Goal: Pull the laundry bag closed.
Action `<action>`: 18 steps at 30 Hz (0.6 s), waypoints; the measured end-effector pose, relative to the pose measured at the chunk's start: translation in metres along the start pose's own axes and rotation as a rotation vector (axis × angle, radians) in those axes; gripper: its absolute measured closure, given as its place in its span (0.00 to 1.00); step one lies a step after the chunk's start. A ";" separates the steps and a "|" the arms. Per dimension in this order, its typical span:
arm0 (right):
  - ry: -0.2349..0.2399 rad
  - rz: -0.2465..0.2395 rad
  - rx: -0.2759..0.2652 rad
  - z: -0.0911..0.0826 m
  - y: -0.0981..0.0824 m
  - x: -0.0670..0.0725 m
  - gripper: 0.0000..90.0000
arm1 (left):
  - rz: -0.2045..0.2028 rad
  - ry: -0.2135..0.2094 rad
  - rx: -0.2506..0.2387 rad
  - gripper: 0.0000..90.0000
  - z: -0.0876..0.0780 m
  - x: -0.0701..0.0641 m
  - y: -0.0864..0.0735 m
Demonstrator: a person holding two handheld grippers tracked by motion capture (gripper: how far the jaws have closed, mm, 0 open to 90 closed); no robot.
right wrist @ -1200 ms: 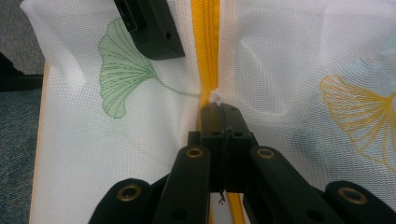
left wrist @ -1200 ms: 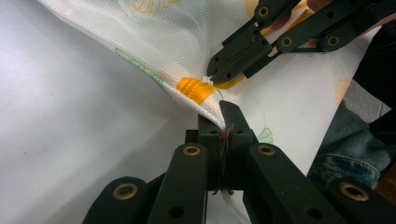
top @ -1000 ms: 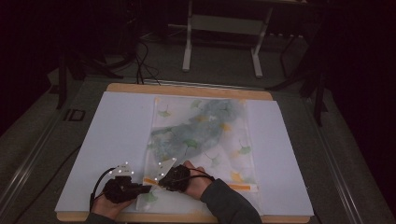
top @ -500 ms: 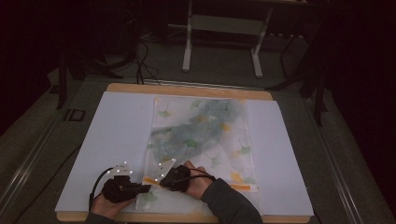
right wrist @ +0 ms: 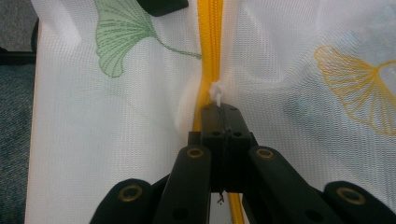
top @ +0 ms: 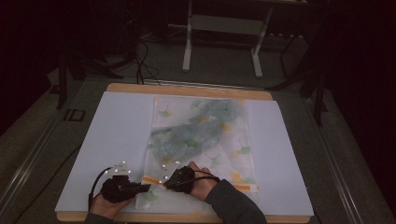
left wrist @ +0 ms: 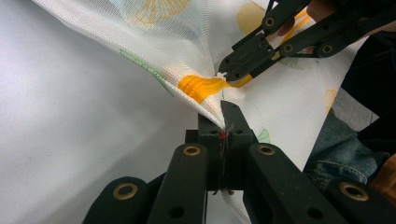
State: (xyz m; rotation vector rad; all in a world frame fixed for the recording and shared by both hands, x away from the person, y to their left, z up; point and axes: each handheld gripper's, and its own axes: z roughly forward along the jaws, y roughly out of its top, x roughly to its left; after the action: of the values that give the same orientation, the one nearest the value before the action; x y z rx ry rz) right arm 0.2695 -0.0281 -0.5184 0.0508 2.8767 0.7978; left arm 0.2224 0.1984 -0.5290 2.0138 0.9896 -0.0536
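Note:
A white mesh bag [top: 205, 135] printed with green and yellow ginkgo leaves lies flat on the table, with an orange zipper [top: 154, 180] along its near edge. My left gripper [top: 148, 187] is shut on a pinch of the bag's fabric [left wrist: 187, 37] just beside the zipper [left wrist: 198, 86], which it lifts into a ridge at its tips [left wrist: 227, 116]. My right gripper [top: 164, 183] faces it from the right [left wrist: 229, 73]. Its jaws [right wrist: 223, 112] are shut on the small white zipper pull [right wrist: 216, 92] on the orange zipper [right wrist: 210, 42].
A white sheet [top: 107, 140] covers the wooden table [top: 187, 89] under the bag. Behind the table a metal stand [top: 189, 46] rises from the dark floor. The person's jeans [left wrist: 341, 158] are close at the near edge.

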 end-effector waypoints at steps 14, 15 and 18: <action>-0.049 -0.022 0.016 -0.006 -0.005 0.006 1.00 | -0.008 -0.006 -0.018 0.98 -0.004 0.001 -0.001; -0.050 -0.021 0.019 -0.006 -0.007 0.006 1.00 | -0.008 -0.006 -0.018 0.98 -0.004 0.001 -0.001; -0.058 -0.023 0.028 -0.006 -0.010 0.006 1.00 | -0.007 -0.006 -0.020 0.98 -0.004 0.001 -0.001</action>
State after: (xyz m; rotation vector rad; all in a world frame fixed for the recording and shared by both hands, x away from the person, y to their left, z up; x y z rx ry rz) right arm 0.2628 -0.0397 -0.5193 0.0431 2.8292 0.7395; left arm 0.2216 0.2023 -0.5274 1.9914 0.9899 -0.0531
